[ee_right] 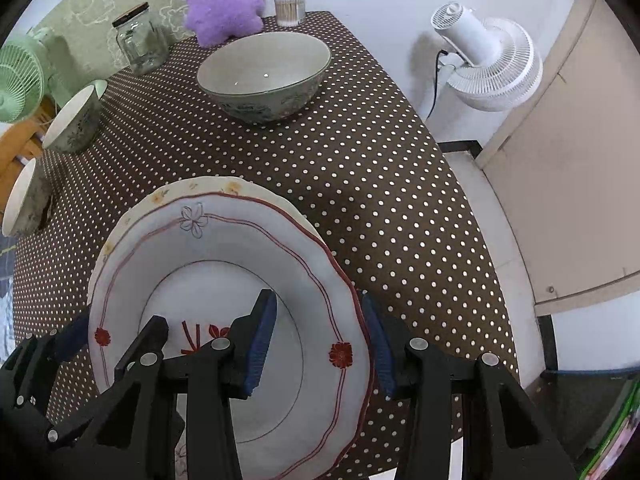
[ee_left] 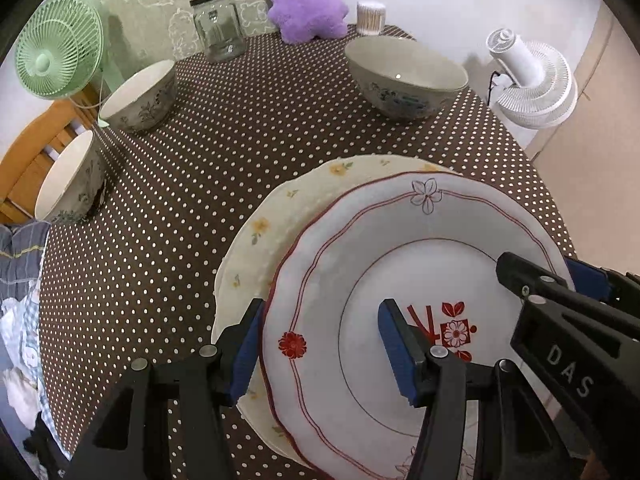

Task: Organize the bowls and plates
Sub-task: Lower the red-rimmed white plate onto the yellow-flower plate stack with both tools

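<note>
Two plates sit stacked near the front edge of the dotted table: a red-rimmed plate lies on a cream floral plate. Left wrist view: the left gripper straddles the red-rimmed plate's left rim, one blue pad outside the edge, the other over the plate's well; whether the pads press, cannot tell. The right gripper reaches onto the opposite rim. Three bowls: a large bowl toward the far right corner, two small bowls along the left edge. A glass jar, purple plush and swab box line the far edge.

Right wrist view: the right gripper brackets the red-rimmed plate's right rim, jaws part-spread, contact unclear. The left gripper is at the left rim. The large bowl stands beyond.
</note>
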{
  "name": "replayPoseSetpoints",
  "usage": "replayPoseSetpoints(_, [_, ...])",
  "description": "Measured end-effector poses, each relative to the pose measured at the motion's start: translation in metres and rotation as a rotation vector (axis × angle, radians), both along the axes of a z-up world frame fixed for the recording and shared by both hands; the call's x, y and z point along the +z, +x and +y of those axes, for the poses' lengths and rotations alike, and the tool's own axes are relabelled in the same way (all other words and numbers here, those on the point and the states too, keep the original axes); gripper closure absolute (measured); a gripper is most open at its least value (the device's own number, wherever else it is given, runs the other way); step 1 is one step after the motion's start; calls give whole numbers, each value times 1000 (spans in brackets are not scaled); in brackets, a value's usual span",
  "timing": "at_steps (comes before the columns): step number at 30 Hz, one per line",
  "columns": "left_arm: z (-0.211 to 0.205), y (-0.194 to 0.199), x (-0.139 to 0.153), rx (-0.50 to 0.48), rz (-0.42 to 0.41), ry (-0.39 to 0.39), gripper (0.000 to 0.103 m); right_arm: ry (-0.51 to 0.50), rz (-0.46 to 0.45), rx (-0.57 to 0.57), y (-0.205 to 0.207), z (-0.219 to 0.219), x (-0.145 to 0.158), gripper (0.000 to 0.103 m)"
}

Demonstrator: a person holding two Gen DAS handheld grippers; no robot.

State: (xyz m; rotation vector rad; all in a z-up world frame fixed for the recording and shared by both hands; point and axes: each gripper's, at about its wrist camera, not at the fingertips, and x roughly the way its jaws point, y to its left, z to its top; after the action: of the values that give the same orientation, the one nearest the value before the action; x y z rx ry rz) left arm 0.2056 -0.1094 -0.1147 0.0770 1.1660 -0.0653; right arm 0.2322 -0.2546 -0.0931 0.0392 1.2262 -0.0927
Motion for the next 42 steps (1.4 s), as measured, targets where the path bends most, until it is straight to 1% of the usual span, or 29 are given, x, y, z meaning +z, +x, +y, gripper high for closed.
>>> replayPoseSetpoints(2, [-4,1,0,-9,-10,22,45,0,3,3,1,0,-2,55])
replayPoseSetpoints(7, [-5,2,-1,-9,-24,42,45,4,5,7,2,0,-3,55])
replayPoseSetpoints(11, [-6,3,-2,-12,-28,52,45,41,8,8,-2,-7,-4,55])
replayPoseSetpoints(13, [-7,3,-2,-18,-33,58,45,39,13,3,-6,-10,-3,55])
replayPoseSetpoints(17, [-15,0,-5,-58,-42,115,46,39,16,-6,-15,-16,-2,55])
replayPoseSetpoints(18, [-16,-1,-5,-59,-44,121,46,41,15,-1,-15,-16,-1,59])
replayPoseSetpoints(19, [-15,0,-6,-57,-44,120,46,51,17,13,-15,-15,-1,70])
replayPoseSetpoints(20, [-15,0,-5,-52,-44,117,46,52,17,25,-16,-13,-2,74])
replayPoseSetpoints(22, [-13,2,-5,-42,-44,110,46,32,16,33,-14,-9,-2,74])
replayPoseSetpoints(24, [-11,4,-3,-35,-42,94,45,41,14,31,-13,-9,-1,74])
replayPoseSetpoints(29, [-3,6,4,-6,-51,80,42,30,-3,58,-4,-5,3,74])
replayPoseSetpoints(31, [2,7,6,14,-51,72,39,30,-2,67,0,-2,1,74])
replayPoseSetpoints(34, [9,7,6,44,-48,62,37,61,19,72,3,1,-5,74])
replayPoseSetpoints(42, [17,4,9,76,-32,37,36,46,2,101,7,11,-6,73])
